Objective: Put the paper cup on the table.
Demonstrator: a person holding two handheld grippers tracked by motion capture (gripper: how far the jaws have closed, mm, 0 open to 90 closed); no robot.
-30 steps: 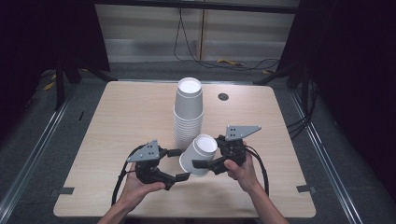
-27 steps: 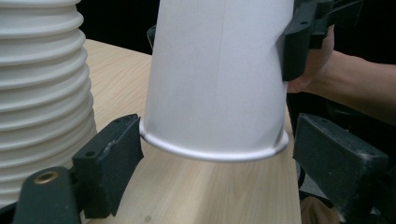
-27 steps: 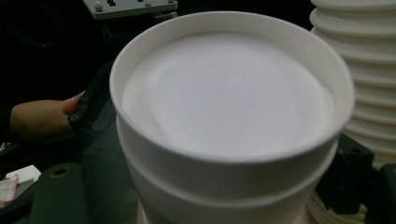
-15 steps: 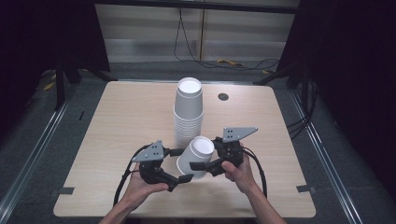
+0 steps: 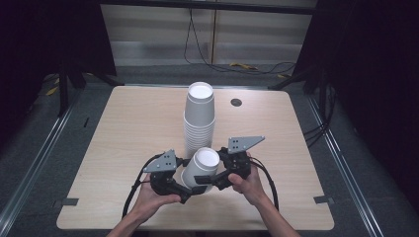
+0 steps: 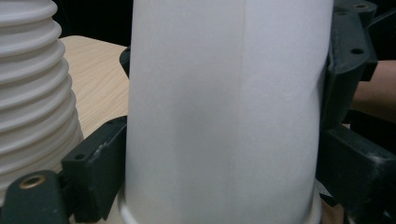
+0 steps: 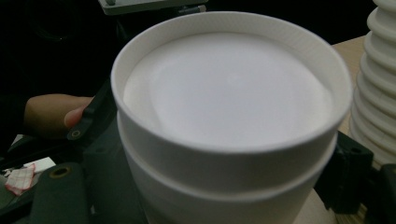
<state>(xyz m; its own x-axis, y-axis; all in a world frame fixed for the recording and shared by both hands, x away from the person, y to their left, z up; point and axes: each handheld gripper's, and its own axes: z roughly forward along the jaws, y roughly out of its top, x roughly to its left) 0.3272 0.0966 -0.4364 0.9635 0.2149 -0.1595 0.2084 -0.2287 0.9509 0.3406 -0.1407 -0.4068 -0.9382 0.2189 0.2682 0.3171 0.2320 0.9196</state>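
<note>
Two nested white paper cups (image 5: 202,165) hang tilted just above the table, mouth up and away from me, in front of a tall stack of white cups (image 5: 199,113). My left gripper (image 5: 190,190) reaches in from the left. Its jaws have just been closing, and its fingers (image 6: 95,170) flank the cup wall (image 6: 224,112) and touch it. My right gripper (image 5: 210,180) comes in from the right, with its fingers (image 7: 348,175) against the outer cup below the double rim (image 7: 229,93).
The light wooden table (image 5: 128,128) has a small dark round hole (image 5: 236,102) at the back right. The cup stack stands close behind the held cups (image 6: 32,93) (image 7: 378,84). Dark floor and cables surround the table.
The held cups have shifted slightly to the left and lower. Both hands have stayed almost where they were.
</note>
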